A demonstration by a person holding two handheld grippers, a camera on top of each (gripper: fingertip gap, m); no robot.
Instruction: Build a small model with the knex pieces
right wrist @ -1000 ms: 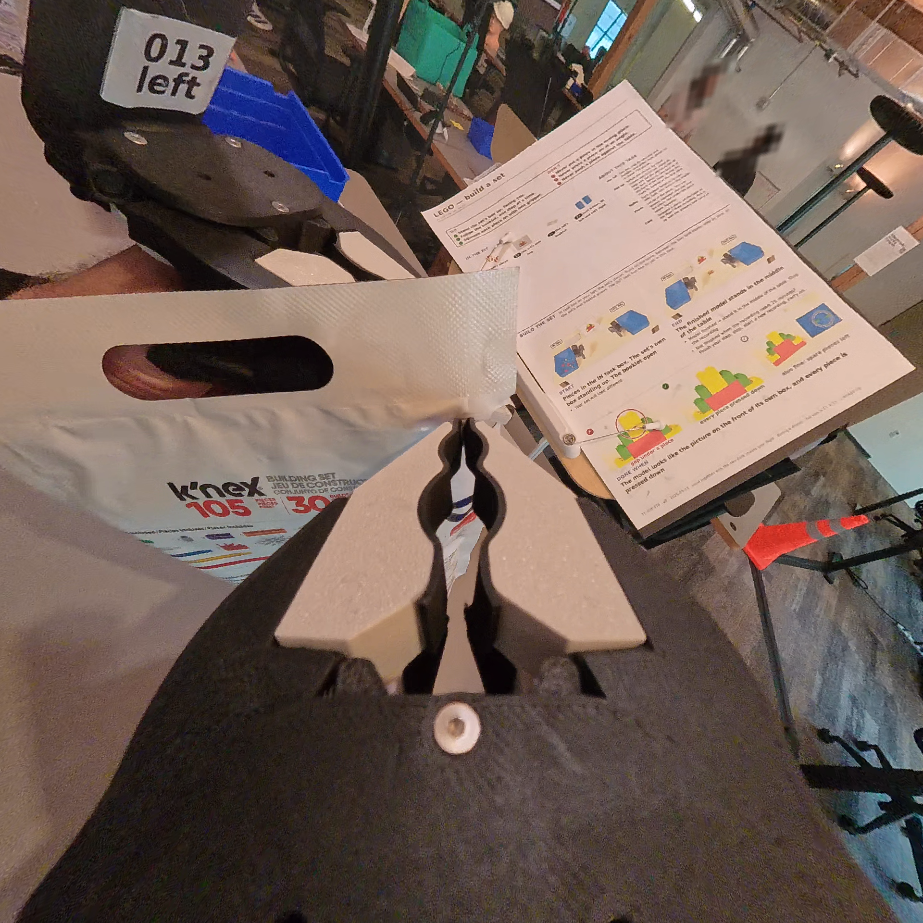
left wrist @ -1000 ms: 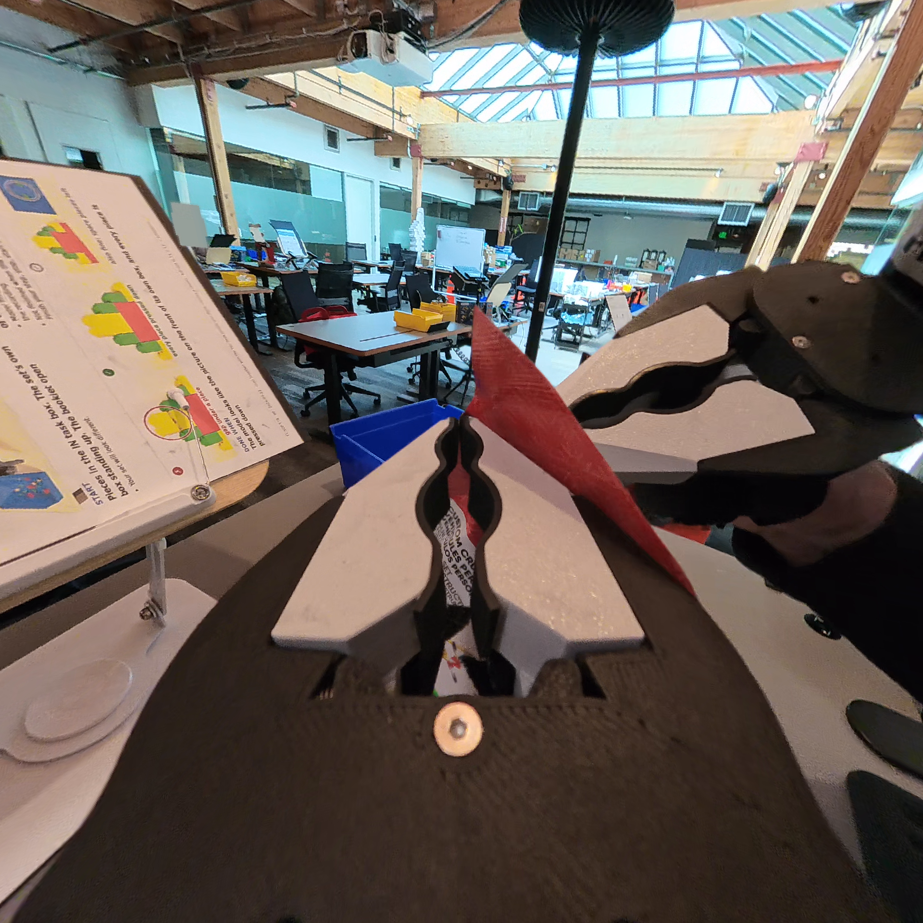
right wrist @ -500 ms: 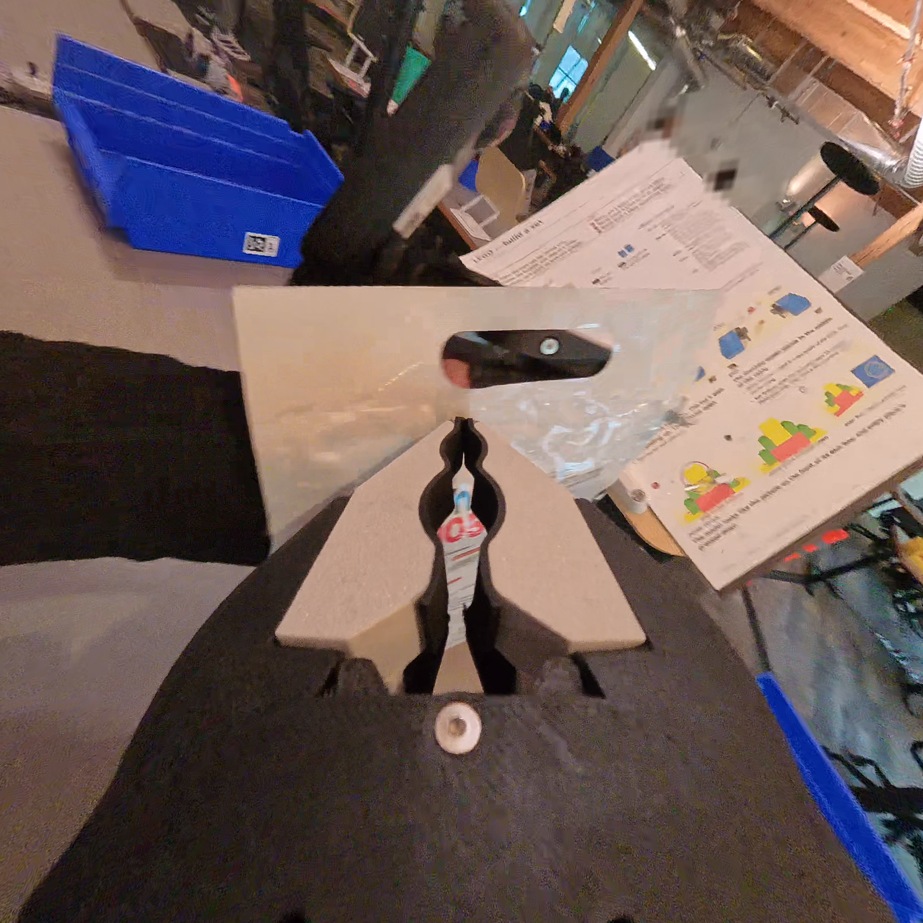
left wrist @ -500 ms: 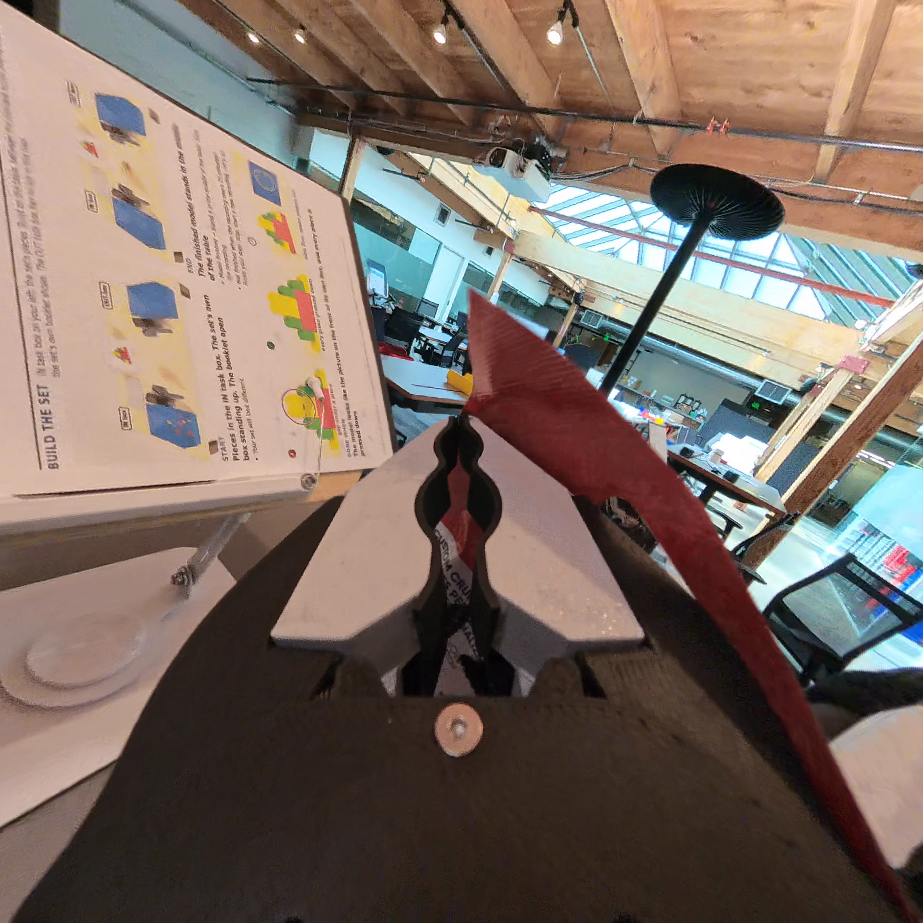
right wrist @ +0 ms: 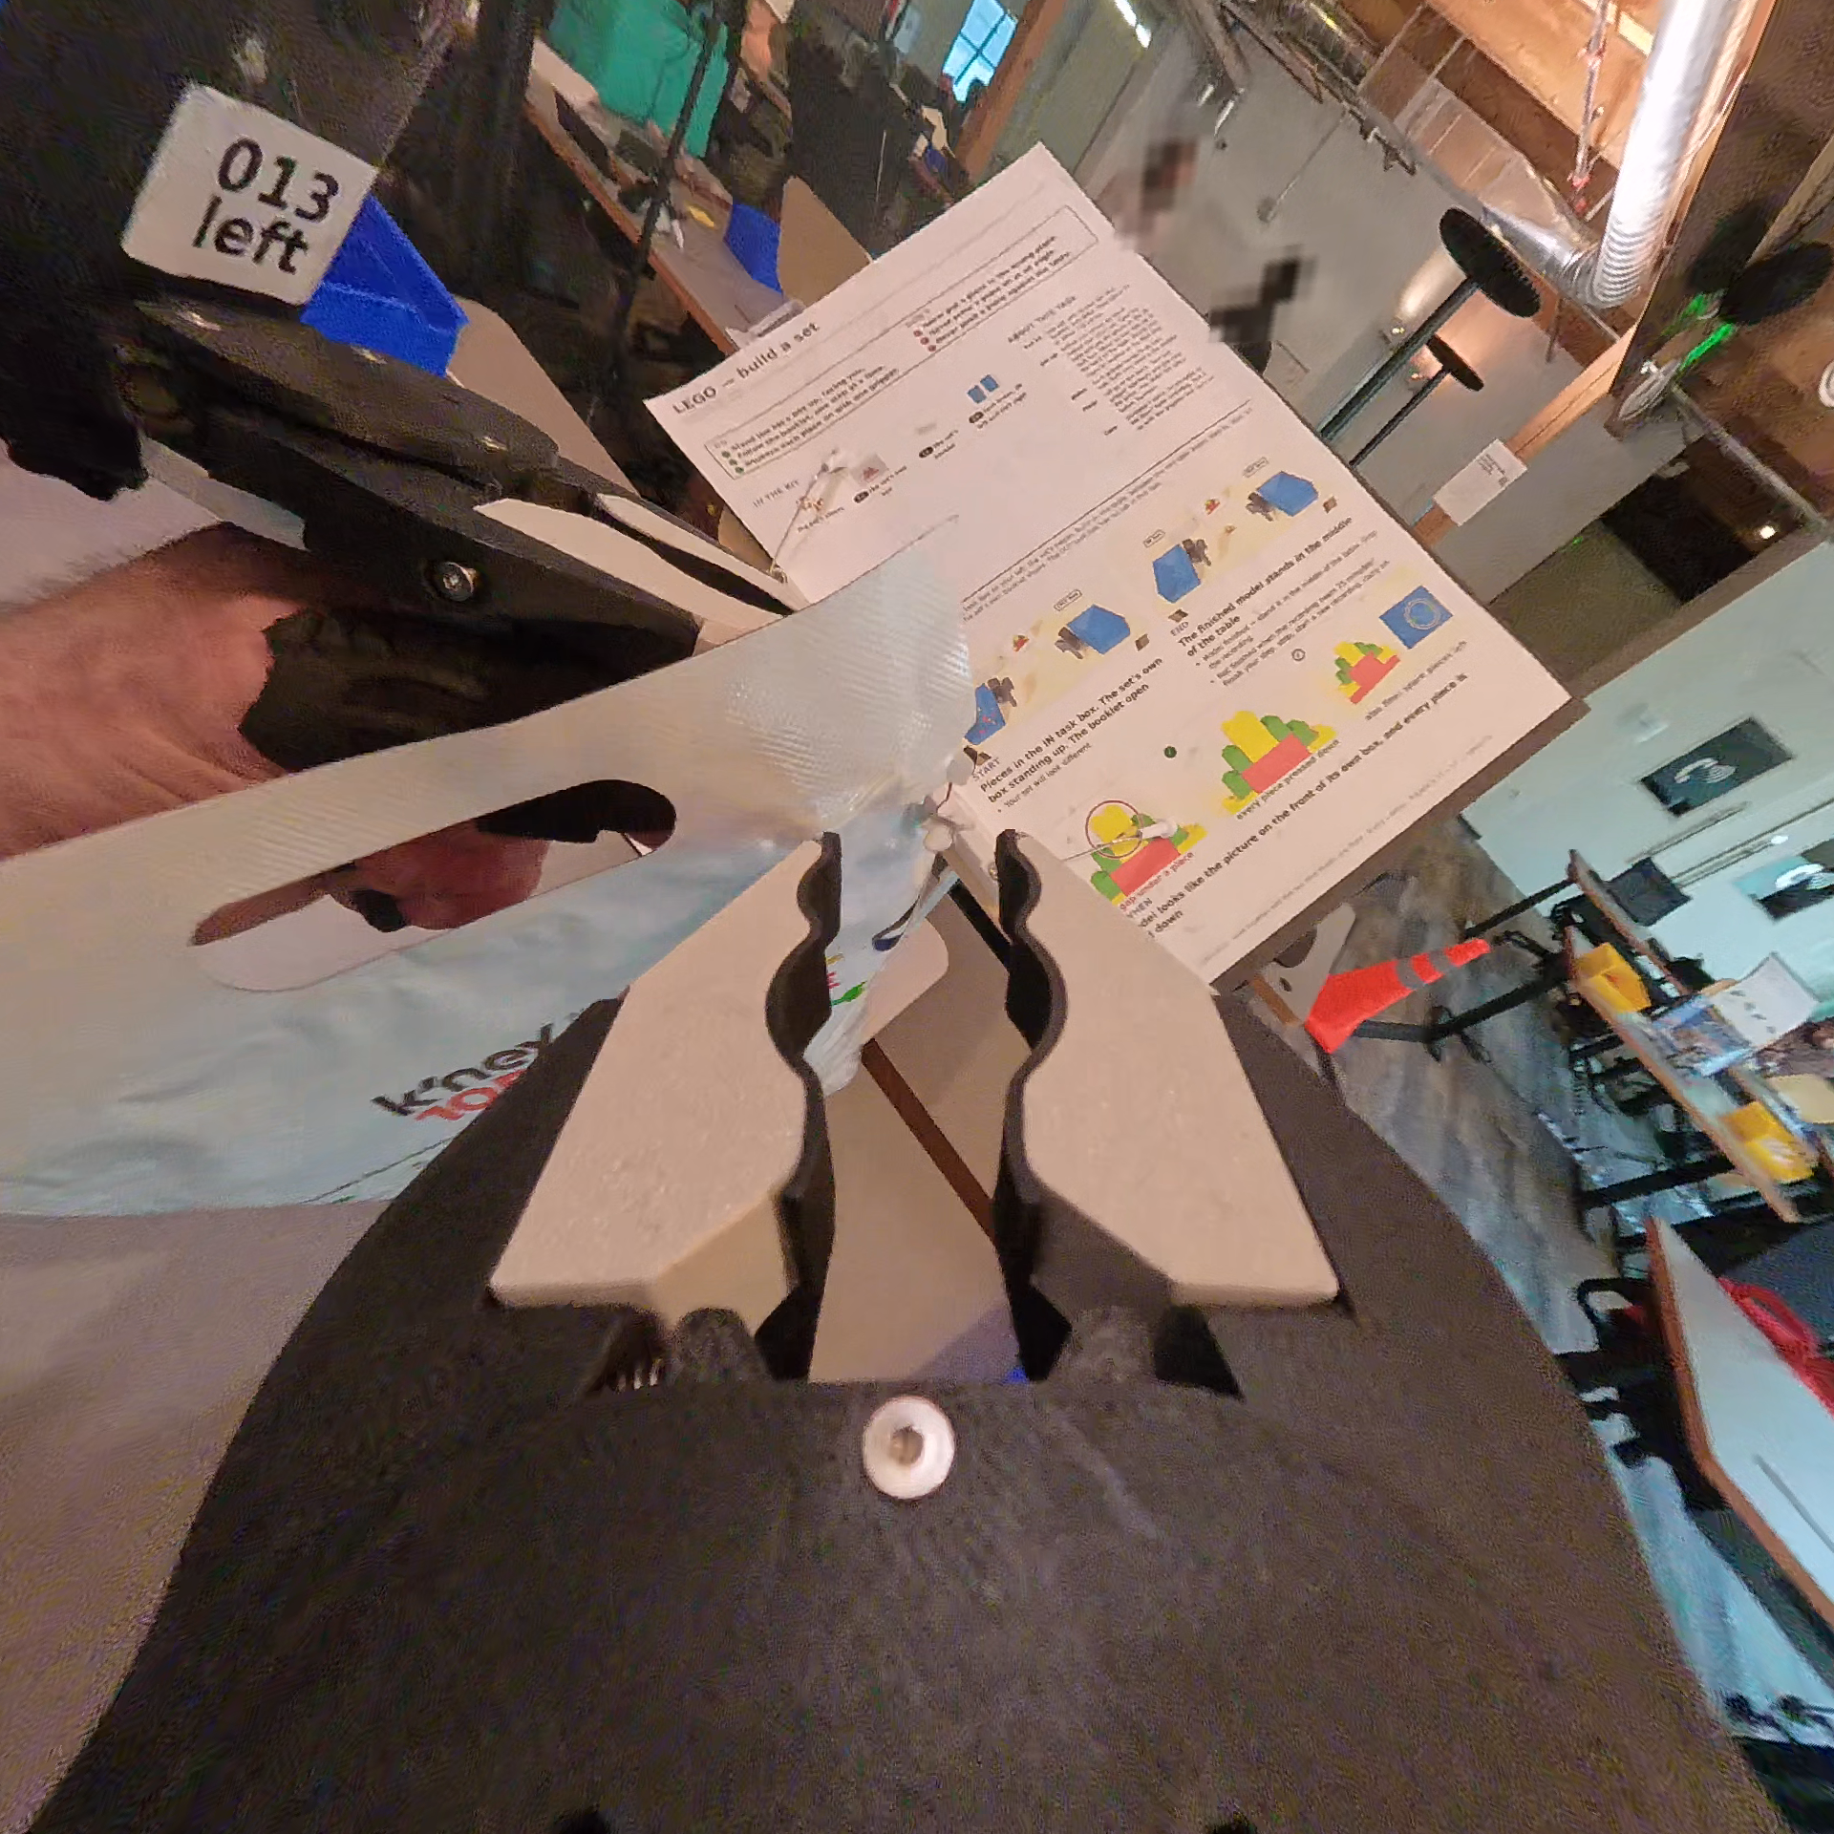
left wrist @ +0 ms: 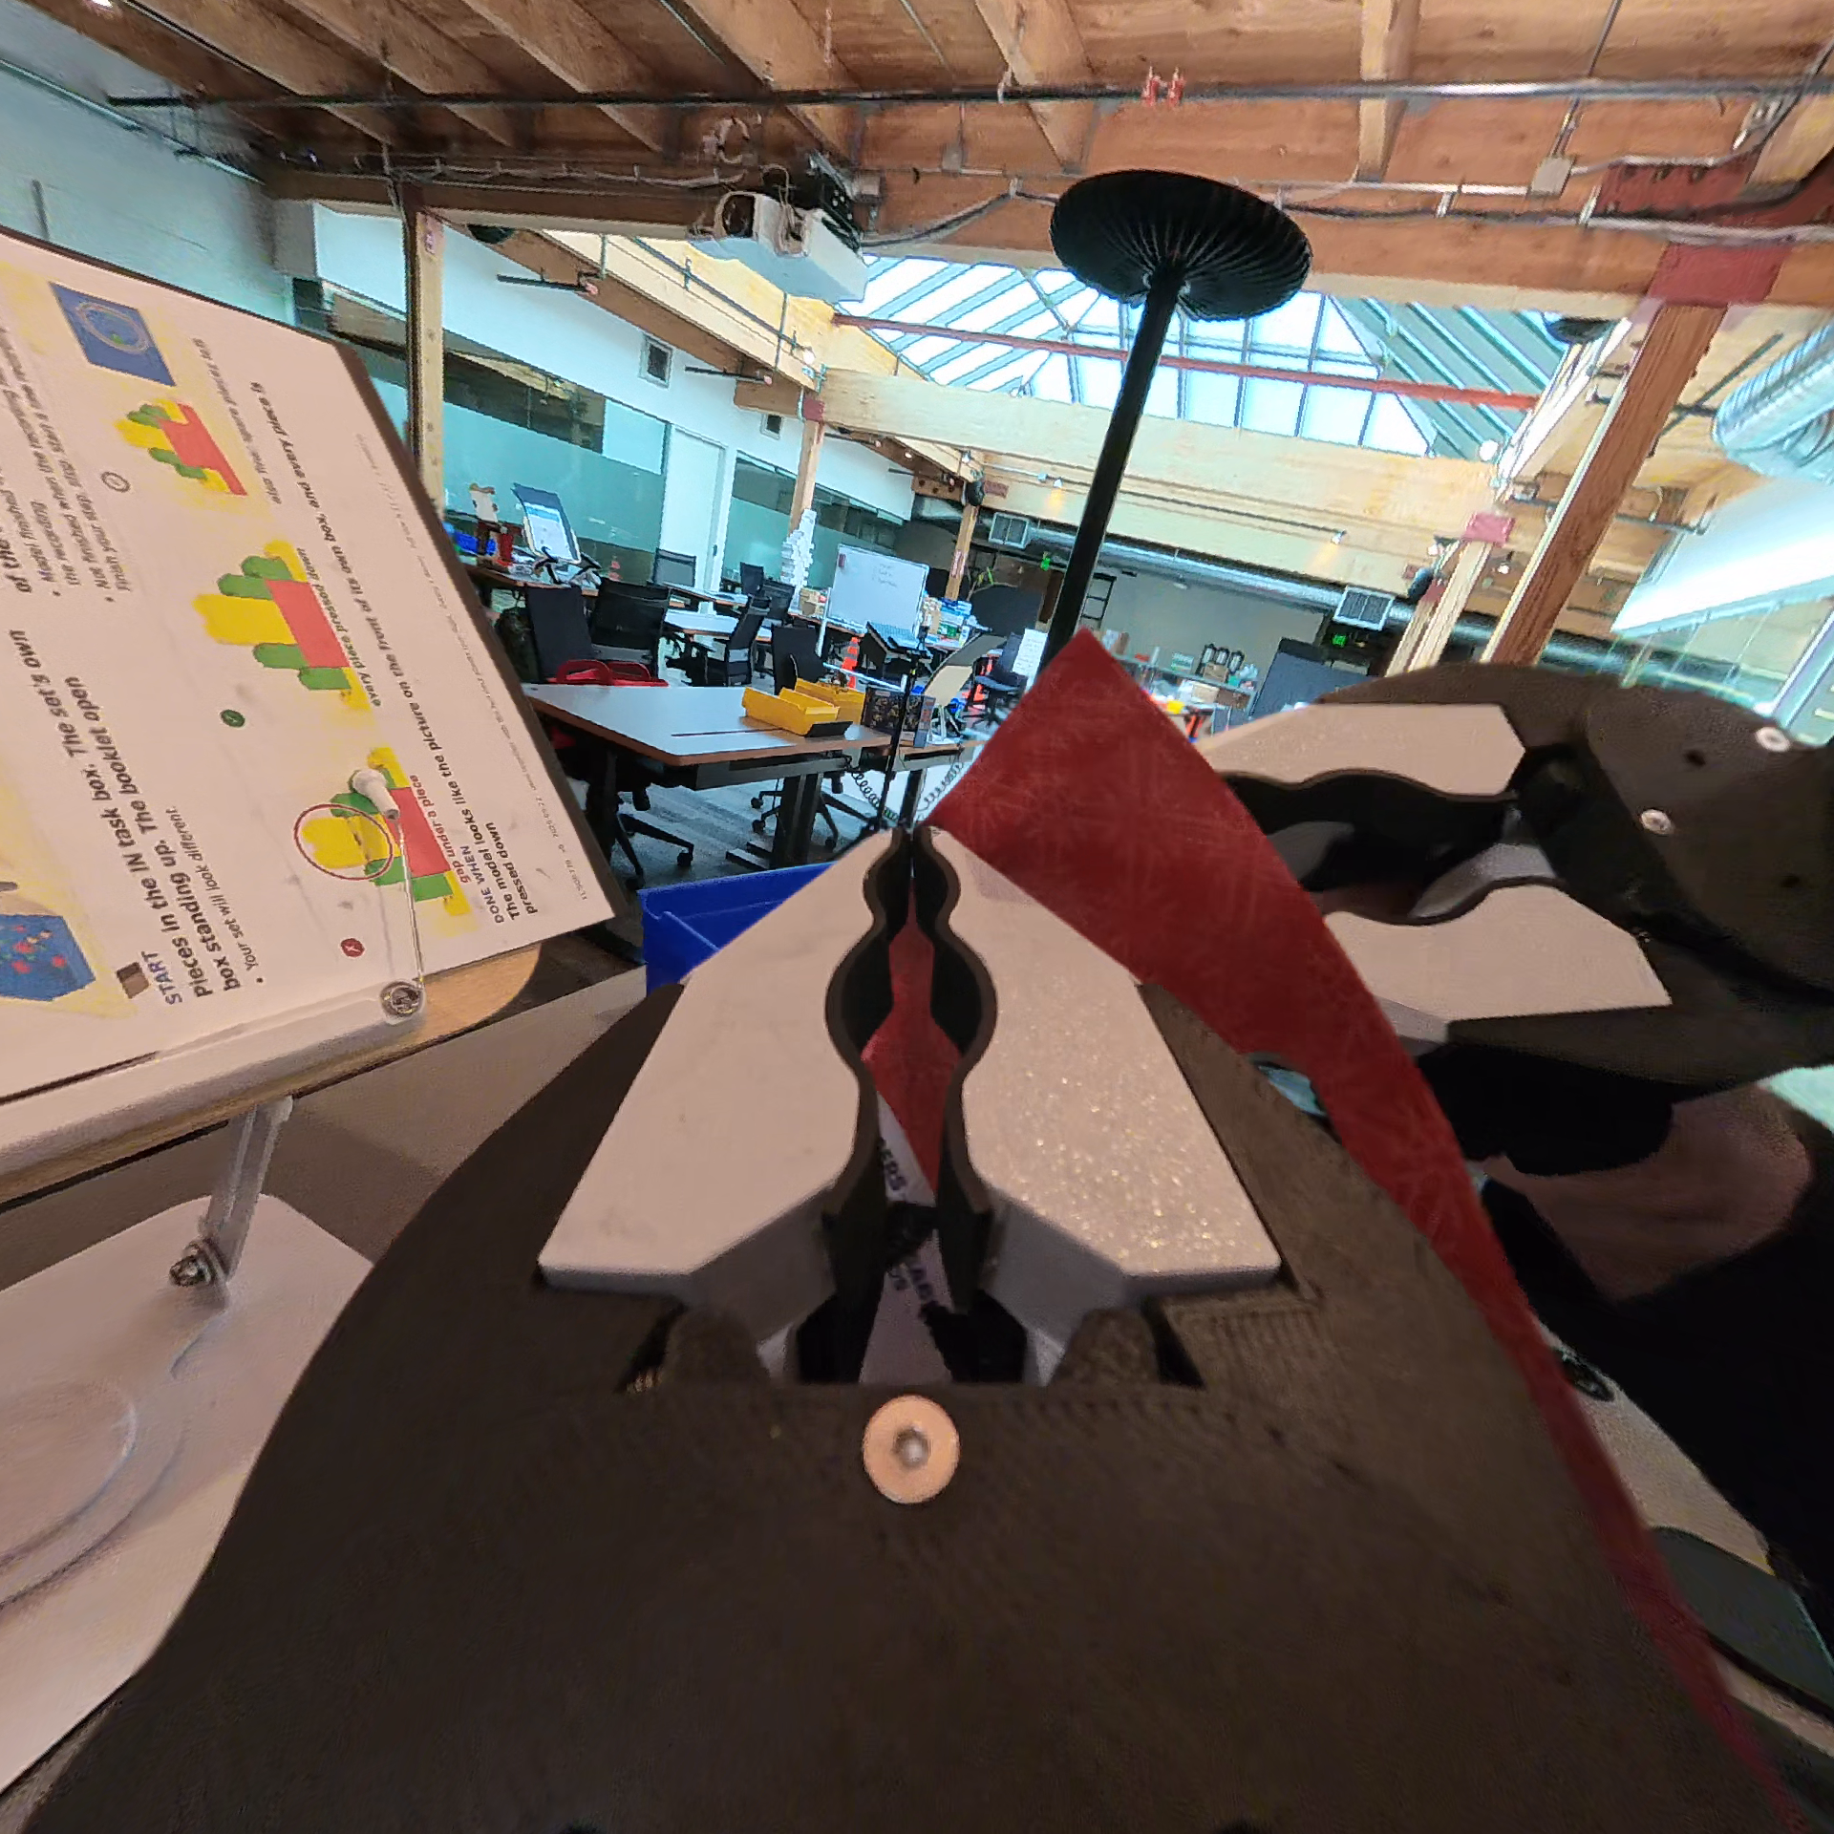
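A plastic bag with a cut-out handle hangs between the two grippers. It looks red in the left wrist view (left wrist: 1141,893) and pale with printing in the right wrist view (right wrist: 496,774). My left gripper (left wrist: 911,839) is shut on the bag's top edge; it also shows in the right wrist view (right wrist: 764,595), behind the bag. My right gripper (right wrist: 918,844) is open, with the bag's crumpled corner lying in the gap against its left finger. In the left wrist view the right gripper (left wrist: 1320,853) sits just behind the bag, held by a hand in a black sleeve.
A tilted instruction board (left wrist: 248,695) stands on a white base (left wrist: 149,1389) at the left; it also shows in the right wrist view (right wrist: 1141,595). A blue bin (left wrist: 715,913) sits at the grey table's (right wrist: 149,1389) far edge. An orange cone (right wrist: 1389,982) lies beyond the board. Less than 4 cm separates the two grippers' tips. The left tips stand about 35 centimeters off the white base (left wrist: 149,1389).
My right gripper has opened and let go of the bag's corner. My left gripper stays shut on the bag. Both views swung away and back.
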